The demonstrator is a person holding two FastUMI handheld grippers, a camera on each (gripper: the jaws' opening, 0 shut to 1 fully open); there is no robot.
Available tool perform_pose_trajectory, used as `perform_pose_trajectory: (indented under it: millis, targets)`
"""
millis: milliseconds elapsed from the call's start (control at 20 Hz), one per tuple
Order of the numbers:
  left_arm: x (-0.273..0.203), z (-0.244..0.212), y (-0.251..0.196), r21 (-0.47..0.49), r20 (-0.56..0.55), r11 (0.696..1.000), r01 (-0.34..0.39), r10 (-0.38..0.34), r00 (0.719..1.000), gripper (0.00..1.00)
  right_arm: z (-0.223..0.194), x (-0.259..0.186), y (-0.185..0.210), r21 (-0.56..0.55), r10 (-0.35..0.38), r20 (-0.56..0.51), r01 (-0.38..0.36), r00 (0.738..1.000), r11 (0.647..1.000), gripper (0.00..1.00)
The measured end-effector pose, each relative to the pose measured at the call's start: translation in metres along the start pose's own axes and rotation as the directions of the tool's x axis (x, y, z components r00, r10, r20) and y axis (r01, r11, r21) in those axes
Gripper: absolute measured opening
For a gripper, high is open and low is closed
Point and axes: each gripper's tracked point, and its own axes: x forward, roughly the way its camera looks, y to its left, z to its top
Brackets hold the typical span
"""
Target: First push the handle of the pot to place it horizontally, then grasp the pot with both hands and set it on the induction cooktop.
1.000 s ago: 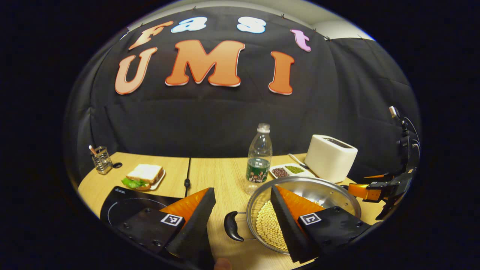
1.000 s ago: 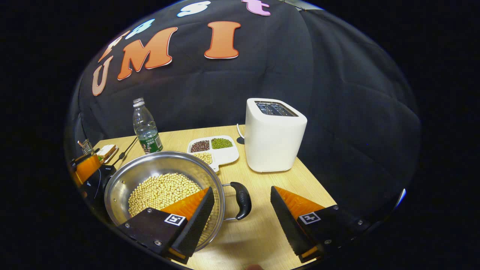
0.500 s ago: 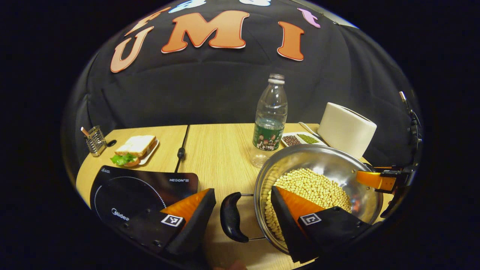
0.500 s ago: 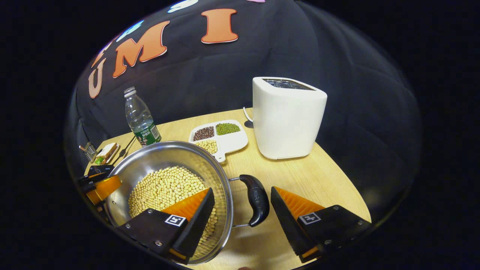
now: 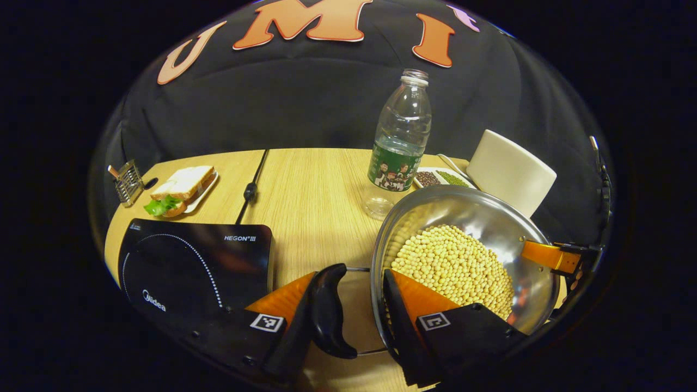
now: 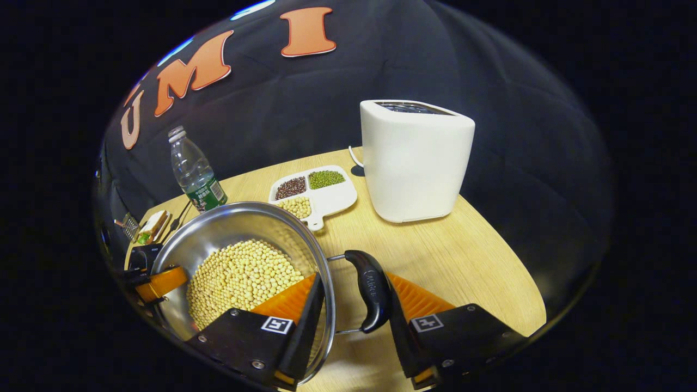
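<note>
A steel pot (image 5: pixel 490 218) full of soybeans (image 5: pixel 452 267) stands on the wooden table, right of the black induction cooktop (image 5: pixel 190 267). My left gripper (image 5: pixel 350 275) is shut on the pot. One finger presses the outside of the black left handle (image 5: pixel 329 313), the other sits inside the rim. My right gripper (image 6: pixel 353 277) is shut the same way on the other side. One finger lies against the black right handle (image 6: pixel 370 294), the other inside the pot (image 6: pixel 228 228) over the soybeans (image 6: pixel 239 277). Each gripper also appears at the pot's far rim in the other's view.
A plastic bottle (image 5: pixel 400 147) stands just behind the pot. A white toaster (image 6: pixel 416 158) and a divided dish of beans (image 6: pixel 316 193) are at the back right. A sandwich plate (image 5: pixel 179 188), a wire holder (image 5: pixel 128 182) and a cable (image 5: pixel 250 188) lie beyond the cooktop.
Both grippers came down and in toward the pot, and their fingers have drawn together, each clamping a handle and the rim beside it. The pot has not shifted on the table.
</note>
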Motion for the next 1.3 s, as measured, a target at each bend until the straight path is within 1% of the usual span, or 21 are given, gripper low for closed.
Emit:
perform_pose_trajectory:
  millis: [50,100,150,200,250,350,450,500,550,600,650,700,750,800,850,950,1000,1050,1150,1250,1300]
  targets:
    - [-0.002,0.000,0.002,-0.013,-0.016,1.000,-0.006,0.006,1.000,0.71,-0.002,-0.003,0.002,0.009,0.000,-0.009,0.000,1.000,1.000,0.63]
    - [-0.004,-0.001,0.001,-0.023,-0.029,1.000,-0.006,0.005,1.000,0.72,-0.004,-0.004,0.002,0.016,-0.003,-0.018,0.004,1.000,1.000,0.59]
    - [-0.002,-0.001,-0.002,-0.032,-0.044,0.999,0.000,-0.001,0.999,0.68,-0.006,-0.008,0.003,0.015,-0.005,-0.025,0.006,1.000,1.000,0.58]
    - [-0.002,-0.001,-0.002,-0.035,-0.053,0.999,0.006,-0.008,0.999,0.68,-0.007,-0.016,0.003,0.009,-0.007,-0.026,0.008,1.000,1.000,0.56]
    - [-0.001,0.001,0.001,-0.037,-0.052,0.999,0.007,-0.009,0.999,0.65,-0.004,-0.025,0.003,0.001,-0.010,-0.013,0.010,1.000,1.000,0.56]
    - [-0.003,0.007,0.006,-0.028,-0.021,1.000,0.009,-0.010,1.000,0.68,0.006,-0.047,0.007,0.007,-0.011,0.016,0.011,1.000,1.000,0.55]
    - [-0.005,0.006,0.005,-0.024,0.008,1.000,0.011,-0.011,1.000,0.67,0.013,-0.068,0.016,0.027,0.000,0.034,-0.001,0.999,1.000,0.56]
    - [-0.007,0.010,0.007,-0.021,0.023,1.000,0.009,-0.008,1.000,0.65,0.014,-0.078,0.022,0.030,0.005,0.042,-0.006,0.999,1.000,0.55]
    - [-0.008,0.013,0.008,-0.017,0.035,1.000,0.007,-0.006,0.999,0.67,0.017,-0.088,0.028,0.030,0.009,0.051,-0.010,0.999,0.999,0.56]
    - [-0.011,0.015,0.011,-0.019,0.044,1.000,0.005,-0.005,0.999,0.67,0.020,-0.098,0.036,0.025,0.014,0.061,-0.015,0.998,1.000,0.56]
    - [-0.014,0.017,0.013,-0.024,0.055,1.000,0.006,-0.004,0.999,0.65,0.024,-0.107,0.043,0.021,0.017,0.074,-0.019,0.997,1.000,0.56]
    - [-0.018,0.019,0.016,-0.030,0.063,1.000,0.004,-0.002,0.998,0.67,0.027,-0.117,0.051,0.015,0.022,0.085,-0.024,0.996,1.000,0.55]
    - [-0.020,0.021,0.017,-0.035,0.074,0.999,0.001,0.001,0.997,0.65,0.030,-0.125,0.061,0.009,0.027,0.096,-0.028,0.995,1.000,0.56]
    - [-0.023,0.023,0.021,-0.041,0.082,0.999,-0.003,0.007,0.997,0.65,0.034,-0.132,0.071,0.000,0.035,0.104,-0.036,0.994,0.999,0.55]
    - [-0.027,0.026,0.024,-0.046,0.091,0.999,-0.009,0.013,0.996,0.67,0.035,-0.138,0.080,-0.009,0.044,0.113,-0.044,0.993,0.999,0.56]
    - [-0.036,0.030,0.032,-0.053,0.104,0.998,-0.025,0.030,0.994,0.67,0.037,-0.150,0.104,-0.020,0.063,0.121,-0.061,0.991,0.998,0.55]
    - [-0.040,0.032,0.037,-0.059,0.107,0.998,-0.033,0.040,0.993,0.65,0.037,-0.154,0.115,-0.023,0.074,0.123,-0.072,0.990,0.997,0.55]
    - [-0.046,0.034,0.040,-0.064,0.112,0.997,-0.042,0.049,0.993,0.70,0.036,-0.157,0.127,-0.028,0.084,0.123,-0.081,0.989,0.996,0.55]
    - [-0.057,0.038,0.049,-0.075,0.117,0.995,-0.061,0.070,0.991,0.65,0.033,-0.162,0.151,-0.040,0.104,0.125,-0.100,0.987,0.994,0.55]
    - [-0.071,0.039,0.058,-0.093,0.113,0.993,-0.079,0.089,0.990,0.65,0.029,-0.165,0.177,-0.050,0.123,0.123,-0.118,0.985,0.992,0.55]
    - [-0.077,0.039,0.062,-0.101,0.113,0.991,-0.088,0.099,0.989,0.67,0.024,-0.166,0.189,-0.055,0.135,0.120,-0.129,0.984,0.990,0.55]
